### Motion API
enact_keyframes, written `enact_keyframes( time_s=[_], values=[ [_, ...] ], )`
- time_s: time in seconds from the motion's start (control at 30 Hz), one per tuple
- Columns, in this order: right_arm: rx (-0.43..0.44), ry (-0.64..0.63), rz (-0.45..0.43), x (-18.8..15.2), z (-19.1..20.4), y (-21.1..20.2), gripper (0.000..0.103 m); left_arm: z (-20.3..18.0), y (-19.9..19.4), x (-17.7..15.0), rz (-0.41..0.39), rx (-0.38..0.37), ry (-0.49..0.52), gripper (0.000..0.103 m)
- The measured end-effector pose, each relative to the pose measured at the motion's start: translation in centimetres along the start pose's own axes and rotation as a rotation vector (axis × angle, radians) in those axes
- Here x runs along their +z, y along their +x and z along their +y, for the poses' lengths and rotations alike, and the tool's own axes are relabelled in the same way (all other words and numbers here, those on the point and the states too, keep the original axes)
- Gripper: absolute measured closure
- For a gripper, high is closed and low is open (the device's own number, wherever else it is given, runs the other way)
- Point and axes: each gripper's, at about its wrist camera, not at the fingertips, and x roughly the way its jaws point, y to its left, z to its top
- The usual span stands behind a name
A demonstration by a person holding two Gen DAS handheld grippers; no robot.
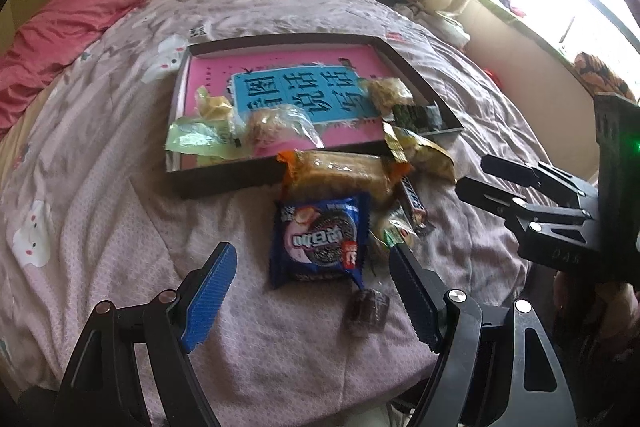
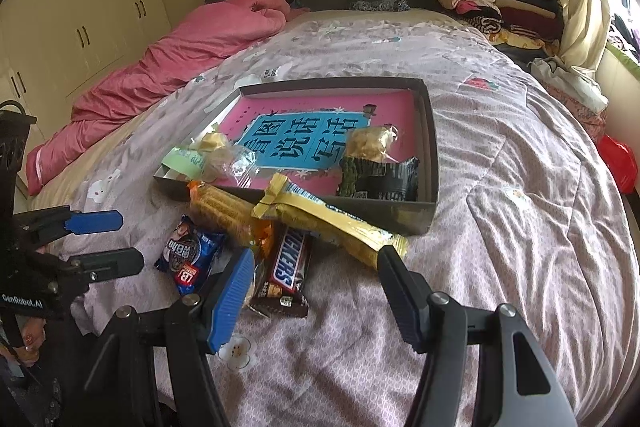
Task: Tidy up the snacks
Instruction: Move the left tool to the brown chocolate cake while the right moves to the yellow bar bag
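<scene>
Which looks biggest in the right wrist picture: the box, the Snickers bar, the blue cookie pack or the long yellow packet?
1. box, by far.
2. long yellow packet.
3. Snickers bar and blue cookie pack: they look about alike, and the Snickers lies nearer the camera, so I won't rank them.

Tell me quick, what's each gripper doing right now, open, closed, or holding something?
Left gripper: open, holding nothing, above the blue cookie pack.
Right gripper: open, holding nothing, above the Snickers bar.
</scene>
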Motion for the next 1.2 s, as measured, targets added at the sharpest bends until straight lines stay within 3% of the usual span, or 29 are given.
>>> enact_keyframes(
  time_s=[0.6,1.2],
  values=[
    [-0.033,-0.008,0.018,-0.5,-0.3,0.2,0.039,-2.7,2.8,-2.1,0.123,-0.045,0.079,0.023],
    [-0.108,-0.099,0.029,-0.2,0.0,2.7,0.039,-3.6,4.1,-2.7,0.184,-0.099,0.106,0.026]
  ],
)
